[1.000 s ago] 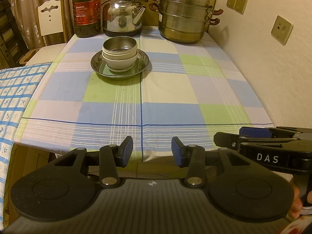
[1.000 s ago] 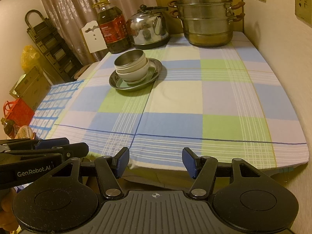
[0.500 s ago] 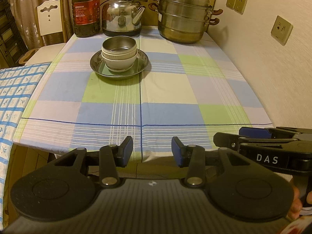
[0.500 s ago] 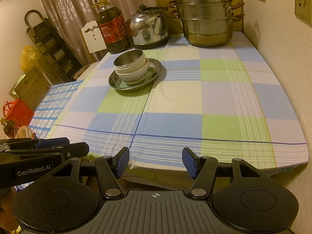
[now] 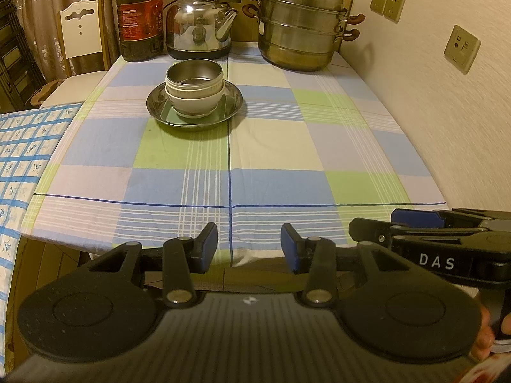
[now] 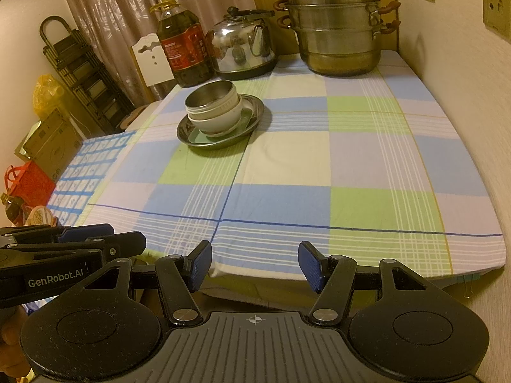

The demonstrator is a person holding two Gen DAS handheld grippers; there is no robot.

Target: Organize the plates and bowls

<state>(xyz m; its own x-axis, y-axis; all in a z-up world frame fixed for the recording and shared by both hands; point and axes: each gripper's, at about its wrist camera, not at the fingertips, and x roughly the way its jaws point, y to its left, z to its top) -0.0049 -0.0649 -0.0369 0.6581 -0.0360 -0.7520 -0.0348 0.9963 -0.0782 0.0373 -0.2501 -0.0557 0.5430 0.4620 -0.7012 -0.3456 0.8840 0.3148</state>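
A steel bowl (image 5: pixel 194 74) sits nested in white bowls (image 5: pixel 194 102), all stacked on a round steel plate (image 5: pixel 231 108) at the far middle of the checked tablecloth; the same stack (image 6: pixel 212 108) and plate (image 6: pixel 252 118) show in the right wrist view. My left gripper (image 5: pixel 249 249) hovers at the table's near edge, open, nothing between its blue pads. My right gripper (image 6: pixel 255 266) hangs beside it at the same edge, open wider and empty. Each gripper shows at the side of the other's view: the right one (image 5: pixel 399 223), the left one (image 6: pixel 105 236).
At the table's far end stand an oil bottle (image 5: pixel 140 22), a steel kettle (image 5: pixel 199 25) and a lidded steamer pot (image 5: pixel 301 28). A wall with sockets (image 5: pixel 461 48) runs along the right. A white chair (image 5: pixel 81 32) and a second blue-patterned cloth (image 5: pixel 22 150) lie left.
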